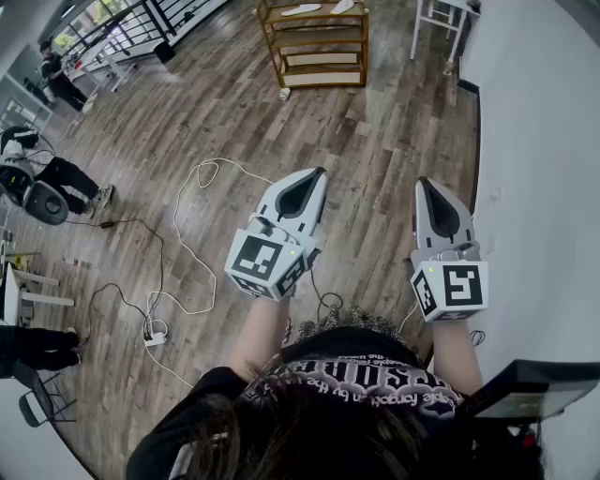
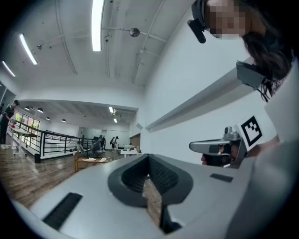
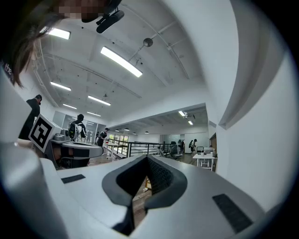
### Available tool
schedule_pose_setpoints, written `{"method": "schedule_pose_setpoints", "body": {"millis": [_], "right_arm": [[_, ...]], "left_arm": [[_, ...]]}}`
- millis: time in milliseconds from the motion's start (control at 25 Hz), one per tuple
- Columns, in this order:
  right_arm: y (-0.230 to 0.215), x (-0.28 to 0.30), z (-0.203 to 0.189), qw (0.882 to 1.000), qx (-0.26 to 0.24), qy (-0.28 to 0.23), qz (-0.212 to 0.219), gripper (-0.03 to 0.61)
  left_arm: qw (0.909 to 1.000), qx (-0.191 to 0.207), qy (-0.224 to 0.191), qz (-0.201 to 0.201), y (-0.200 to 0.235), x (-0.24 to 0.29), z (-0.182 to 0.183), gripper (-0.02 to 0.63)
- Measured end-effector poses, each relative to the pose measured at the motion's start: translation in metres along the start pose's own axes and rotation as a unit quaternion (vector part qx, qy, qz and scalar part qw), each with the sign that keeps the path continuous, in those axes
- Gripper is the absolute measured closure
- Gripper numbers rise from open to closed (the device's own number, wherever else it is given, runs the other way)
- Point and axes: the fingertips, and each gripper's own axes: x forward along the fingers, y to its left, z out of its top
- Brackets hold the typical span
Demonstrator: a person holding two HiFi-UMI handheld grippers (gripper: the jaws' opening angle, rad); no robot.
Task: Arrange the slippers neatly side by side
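Two white slippers (image 1: 302, 9) (image 1: 343, 6) lie on the top of a wooden shelf (image 1: 315, 45) far ahead across the wooden floor. In the left gripper view the slippers (image 2: 88, 159) show small on that shelf (image 2: 82, 164). My left gripper (image 1: 319, 172) (image 2: 148, 157) is held level in front of my body, shut, with nothing in it. The right gripper (image 1: 421, 182) (image 3: 148, 158) hangs level beside it, close to the wall, jaws shut and empty. Both point toward the shelf from a long way off.
White cables (image 1: 186, 246) and a power strip (image 1: 155, 337) lie on the floor to the left. A white wall (image 1: 544, 141) runs along the right. White table legs (image 1: 441, 26) stand next to the shelf. People and a chair (image 1: 45, 199) are at far left.
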Motion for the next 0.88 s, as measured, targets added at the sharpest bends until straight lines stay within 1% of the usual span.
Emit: {"method": "schedule_pose_setpoints", "body": {"millis": [400, 720, 880], "right_arm": [[-0.009, 0.002, -0.006, 1.000, -0.003, -0.004, -0.003, 0.575], [-0.019, 0.000, -0.014, 1.000, 0.020, -0.007, -0.002, 0.575], [-0.028, 0.004, -0.019, 0.999, 0.032, -0.011, 0.007, 0.575]], "left_arm": [[1.0000, -0.006, 0.006, 0.001, 0.001, 0.005, -0.006, 0.612], [0.9999, -0.007, 0.011, 0.007, -0.004, 0.005, -0.013, 0.612], [0.9997, -0.007, 0.015, 0.018, -0.003, 0.006, -0.019, 0.612]]}}
